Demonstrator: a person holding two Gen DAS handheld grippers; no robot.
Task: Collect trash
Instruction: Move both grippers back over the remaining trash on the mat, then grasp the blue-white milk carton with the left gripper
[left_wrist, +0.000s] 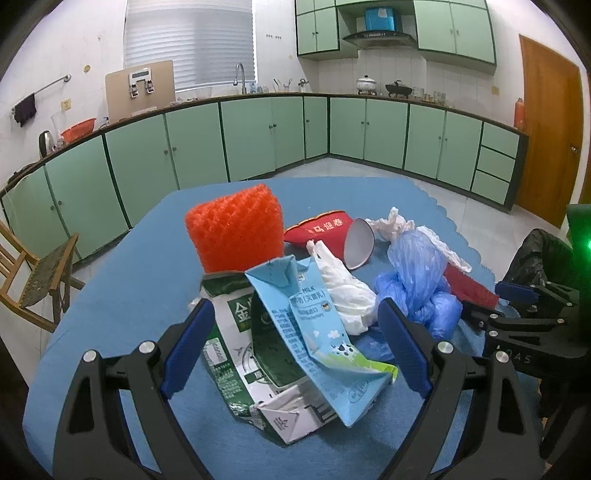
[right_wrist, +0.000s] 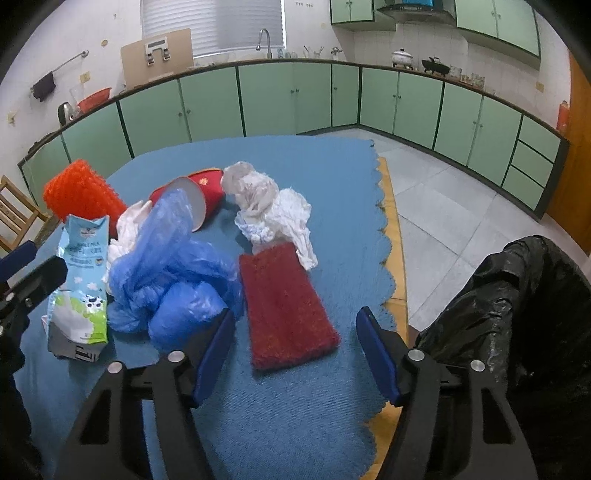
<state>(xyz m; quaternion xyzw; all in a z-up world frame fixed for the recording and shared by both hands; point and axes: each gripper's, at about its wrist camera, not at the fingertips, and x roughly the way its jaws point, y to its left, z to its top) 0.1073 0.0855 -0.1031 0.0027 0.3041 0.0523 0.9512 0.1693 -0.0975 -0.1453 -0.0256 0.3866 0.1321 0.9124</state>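
Note:
Trash lies heaped on a blue tablecloth (right_wrist: 295, 413). In the left wrist view my left gripper (left_wrist: 295, 310) stands open astride a crushed blue milk carton (left_wrist: 314, 332) and a green-and-white carton (left_wrist: 229, 350); neither pad presses on them. Behind them are an orange foam net (left_wrist: 236, 229), a red paper cup (left_wrist: 325, 230), white tissue (left_wrist: 347, 291) and a blue plastic bag (left_wrist: 417, 280). In the right wrist view my right gripper (right_wrist: 295, 314) is open, its pads either side of the near end of a dark red scouring pad (right_wrist: 284, 295), apart from it.
A black trash bag (right_wrist: 517, 295) hangs open off the table's right edge. Crumpled white paper (right_wrist: 280, 210) lies beyond the scouring pad. A wooden chair (left_wrist: 37, 273) stands at the left. Green cabinets (left_wrist: 258, 136) line the far walls across a tiled floor.

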